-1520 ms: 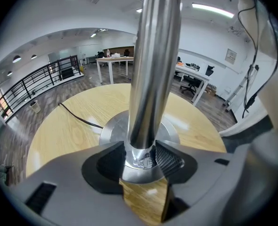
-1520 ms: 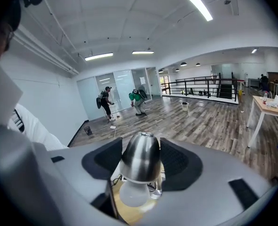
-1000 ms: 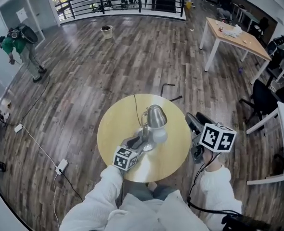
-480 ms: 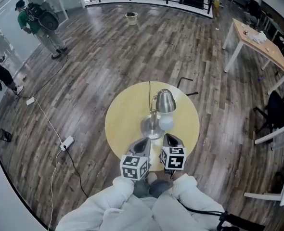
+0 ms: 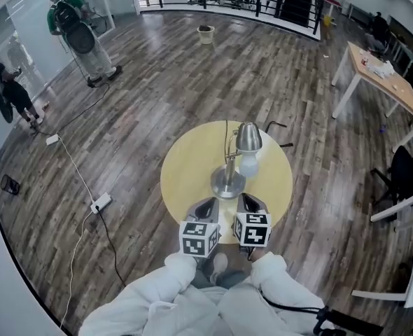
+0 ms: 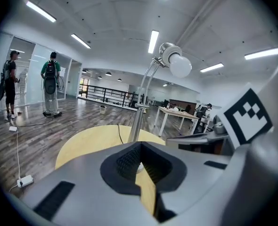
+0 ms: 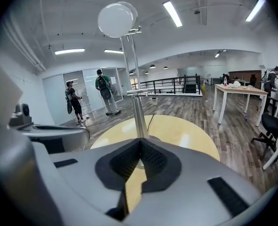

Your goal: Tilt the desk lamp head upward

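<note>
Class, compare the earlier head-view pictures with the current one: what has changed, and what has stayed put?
The left claw drew back from the lamp to the near edge of the table; the right claw swung in from beside the table to sit alongside it. Both are now shut and empty. The lamp stays standing on the round table.

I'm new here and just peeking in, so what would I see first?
A shiny silver desk lamp stands in the middle of a round yellow table. At the table's near edge, the left gripper and the right gripper sit side by side, both shut and holding nothing. Far off at the upper left, a person with a backpack stands on the wooden floor.
</note>
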`<state>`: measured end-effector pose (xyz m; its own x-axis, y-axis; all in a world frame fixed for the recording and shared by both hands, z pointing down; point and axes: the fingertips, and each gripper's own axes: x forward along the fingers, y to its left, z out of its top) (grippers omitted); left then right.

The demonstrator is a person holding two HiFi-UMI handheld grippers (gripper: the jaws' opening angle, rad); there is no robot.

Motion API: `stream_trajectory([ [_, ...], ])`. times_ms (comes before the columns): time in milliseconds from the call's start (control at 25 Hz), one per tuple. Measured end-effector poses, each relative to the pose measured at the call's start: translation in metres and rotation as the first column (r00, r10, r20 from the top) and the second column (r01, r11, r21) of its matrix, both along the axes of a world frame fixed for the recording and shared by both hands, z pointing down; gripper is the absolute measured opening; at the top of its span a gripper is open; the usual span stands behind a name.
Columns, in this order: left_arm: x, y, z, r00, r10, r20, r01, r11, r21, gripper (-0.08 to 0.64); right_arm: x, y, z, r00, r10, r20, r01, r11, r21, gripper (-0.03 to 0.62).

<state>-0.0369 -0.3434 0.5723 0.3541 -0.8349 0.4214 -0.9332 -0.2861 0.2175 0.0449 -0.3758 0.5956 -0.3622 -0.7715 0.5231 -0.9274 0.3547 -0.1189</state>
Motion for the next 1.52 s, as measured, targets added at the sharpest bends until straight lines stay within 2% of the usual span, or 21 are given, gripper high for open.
stream_trajectory([
  [200,0.001,0.032,-0.010,1.000,0.019,0.006,-0.019,1.000,0.019,0.003,-0.001,0.037,-0.011,1.000,0.021,-0.016,-0.021,0.999,0.046,0.014],
  [400,-0.004,0.086,-0.018,0.999,0.039,0.007,-0.039,0.999,0.038,0.003,-0.008,0.101,-0.018,0.999,0.045,-0.019,-0.044,0.996,0.074,0.014],
  [680,-0.011,0.144,-0.030,0.999,0.033,0.017,-0.034,0.998,0.058,0.003,-0.009,0.162,-0.034,0.996,0.062,-0.058,-0.055,0.992,0.110,0.014],
  [840,-0.012,0.154,-0.042,1.000,0.004,0.009,-0.005,0.997,0.079,0.003,-0.012,0.170,-0.049,0.998,0.051,-0.037,-0.046,0.990,0.135,0.014],
  [1120,-0.005,0.161,-0.054,0.999,-0.052,0.014,0.050,0.993,0.103,0.003,-0.014,0.176,-0.066,0.998,-0.020,-0.058,0.029,0.985,0.167,0.014],
  [1520,0.000,0.158,-0.059,0.999,-0.041,0.029,0.037,0.993,0.111,0.003,-0.006,0.169,-0.069,0.999,-0.007,-0.051,0.016,0.985,0.174,0.014],
])
